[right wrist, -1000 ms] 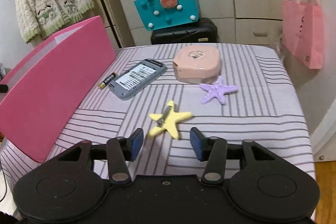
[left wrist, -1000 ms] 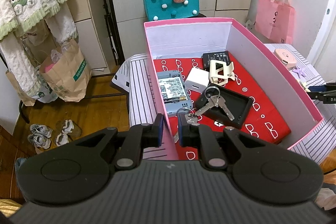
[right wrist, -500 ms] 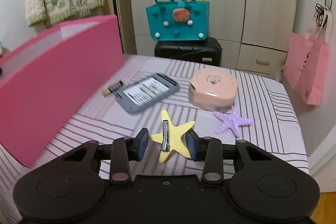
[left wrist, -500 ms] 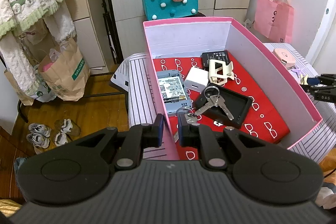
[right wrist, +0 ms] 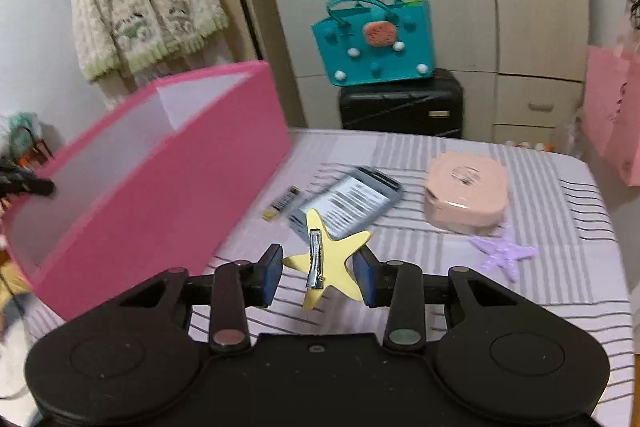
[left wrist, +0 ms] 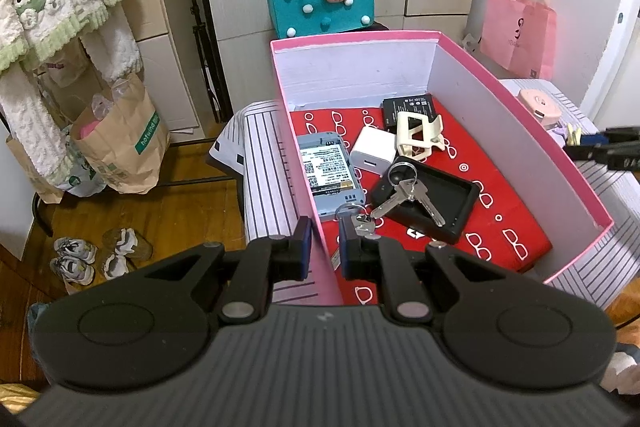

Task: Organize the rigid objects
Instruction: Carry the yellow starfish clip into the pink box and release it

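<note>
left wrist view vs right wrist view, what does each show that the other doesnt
Only the left wrist view shows the box's contents: keys, a black case, a white charger, and the left tongs gripping the box's near wall. Only the right wrist view shows the loose battery, purple starfish and black suitcase. Both show the pink box, teal bag and right tongs holding the yellow star clip.

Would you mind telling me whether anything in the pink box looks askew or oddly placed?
Yes: the bunch of keys lies partly on the black case, and the phone sits tight against the pink box's left wall. Nothing looks spilled or damaged.
</note>
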`<state>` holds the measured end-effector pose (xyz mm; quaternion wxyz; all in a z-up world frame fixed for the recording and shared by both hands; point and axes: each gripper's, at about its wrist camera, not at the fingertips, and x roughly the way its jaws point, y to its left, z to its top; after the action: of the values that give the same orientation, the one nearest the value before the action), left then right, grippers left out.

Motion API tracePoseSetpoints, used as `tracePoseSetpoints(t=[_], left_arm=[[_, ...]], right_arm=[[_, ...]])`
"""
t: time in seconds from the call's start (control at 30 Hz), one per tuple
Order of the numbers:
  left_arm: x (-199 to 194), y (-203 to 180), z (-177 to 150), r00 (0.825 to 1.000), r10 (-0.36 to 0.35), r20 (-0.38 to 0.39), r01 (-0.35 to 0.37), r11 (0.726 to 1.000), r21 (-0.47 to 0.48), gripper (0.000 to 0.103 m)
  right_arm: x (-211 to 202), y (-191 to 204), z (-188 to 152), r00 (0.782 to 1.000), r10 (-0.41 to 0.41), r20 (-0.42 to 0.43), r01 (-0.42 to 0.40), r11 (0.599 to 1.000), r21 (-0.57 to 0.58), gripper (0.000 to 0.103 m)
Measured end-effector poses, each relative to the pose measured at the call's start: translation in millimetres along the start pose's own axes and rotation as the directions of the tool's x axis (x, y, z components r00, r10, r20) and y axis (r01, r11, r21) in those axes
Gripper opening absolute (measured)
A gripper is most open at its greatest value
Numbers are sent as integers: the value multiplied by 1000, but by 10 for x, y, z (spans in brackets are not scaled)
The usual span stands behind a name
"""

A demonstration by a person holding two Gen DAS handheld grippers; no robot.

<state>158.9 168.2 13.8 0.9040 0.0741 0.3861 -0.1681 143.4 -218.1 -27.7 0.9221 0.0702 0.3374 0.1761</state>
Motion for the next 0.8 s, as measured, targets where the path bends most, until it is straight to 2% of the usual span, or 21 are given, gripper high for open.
tracePoseSetpoints(t=[0.2,0.4,0.47,0.57,0.63,0.8], left_arm=[[-5,30,5,1000,-12,0,12,1000,-2,12],[-13,58,2,1000,-26,3,26,1000,-3,12],[-18,76,-9,999,-33,8,33,999,-4,12],[-17,90,-41,999,-38,18,38,999,-5,12],[-21,99,-41,999,-43,14,44,999,-14,12],[-43,128,-37,998,-60,7,60,998,-6,12]], right_arm=[[-152,395,371,994,103,34,-99,991,-88,44],[-75,933,633,973,231,-14,-228,948,-223,44],[63,1166,672,973,226,-43,-228,924,-309,44],[352,1450,683,981,163,-108,-194,889,-416,44],[541,1525,683,976,155,-156,-207,883,-421,44],[683,1566,655,964,171,-201,-239,890,-388,44]])
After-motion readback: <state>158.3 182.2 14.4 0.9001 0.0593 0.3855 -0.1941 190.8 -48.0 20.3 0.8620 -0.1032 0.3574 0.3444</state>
